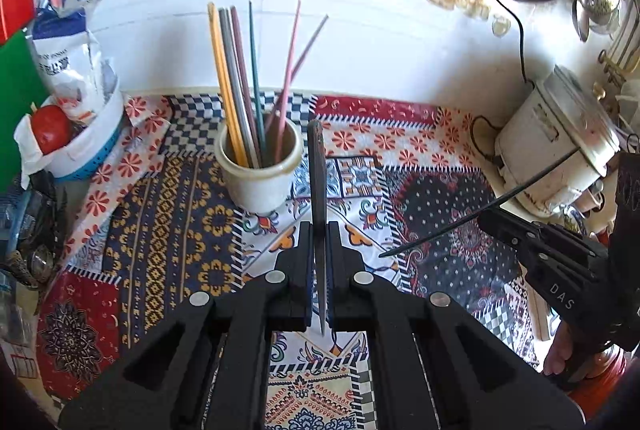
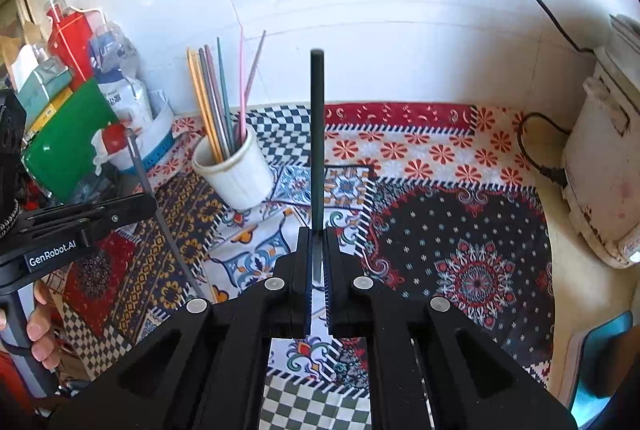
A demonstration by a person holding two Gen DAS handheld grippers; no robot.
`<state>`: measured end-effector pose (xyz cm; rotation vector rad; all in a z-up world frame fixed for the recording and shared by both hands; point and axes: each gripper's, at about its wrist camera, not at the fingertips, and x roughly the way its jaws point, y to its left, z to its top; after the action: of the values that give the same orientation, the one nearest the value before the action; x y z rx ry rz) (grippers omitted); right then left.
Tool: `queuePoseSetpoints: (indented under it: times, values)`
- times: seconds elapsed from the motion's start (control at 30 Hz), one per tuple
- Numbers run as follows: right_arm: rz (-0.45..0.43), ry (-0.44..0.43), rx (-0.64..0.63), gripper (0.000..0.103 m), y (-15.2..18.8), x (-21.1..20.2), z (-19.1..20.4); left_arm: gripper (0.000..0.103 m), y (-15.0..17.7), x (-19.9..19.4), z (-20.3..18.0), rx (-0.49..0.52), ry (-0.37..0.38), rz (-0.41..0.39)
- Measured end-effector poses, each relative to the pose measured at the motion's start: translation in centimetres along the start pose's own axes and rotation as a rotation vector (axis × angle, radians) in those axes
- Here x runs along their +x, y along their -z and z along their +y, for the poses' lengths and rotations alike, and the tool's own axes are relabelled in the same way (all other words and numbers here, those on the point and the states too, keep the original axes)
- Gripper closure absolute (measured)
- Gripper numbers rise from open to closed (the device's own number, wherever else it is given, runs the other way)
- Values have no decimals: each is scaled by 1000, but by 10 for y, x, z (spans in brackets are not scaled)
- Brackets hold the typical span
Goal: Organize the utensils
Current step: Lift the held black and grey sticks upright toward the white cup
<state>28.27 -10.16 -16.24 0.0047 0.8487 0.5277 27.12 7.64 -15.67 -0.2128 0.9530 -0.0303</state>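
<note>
Two chopsticks are pinched, one in your left gripper, one in your right gripper; near the cup, either long stick could knock it over.

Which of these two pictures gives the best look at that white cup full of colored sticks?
The left wrist view: the white cup stands near the center, its mouth open to the camera. The right wrist view shows the same cup further left and tilted by the lens.
</note>
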Motion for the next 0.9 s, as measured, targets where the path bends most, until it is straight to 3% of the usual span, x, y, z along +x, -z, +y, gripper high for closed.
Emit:
queuePoseSetpoints:
  times: [0.23,0.3,0.37,0.5,0.67,0.8,0.9]
  values:
    - [-35,-28,-30,99,-20,-1,15,103,-19,-22,16,-32,-10,-70]
    - [-44,-35,-45,99,-26,0,19,103,-23,-22,19,-31,6,-62]
    - [-49,-42,-58,99,-30,1,23,103,-26,-17,21,-31,-28,-56]
    - [-50,-55,-65,99,-36,5,25,98,-23,8,39,-87,-53,11]
    - [-43,-73,-73,99,-43,11,27,78,-1,44,68,-141,-119,117]
    - [-43,-87,-87,99,-51,16,29,76,23,66,99,-212,-172,192]
    - [-48,-99,-103,99,-60,19,32,76,42,79,123,-304,-168,246]
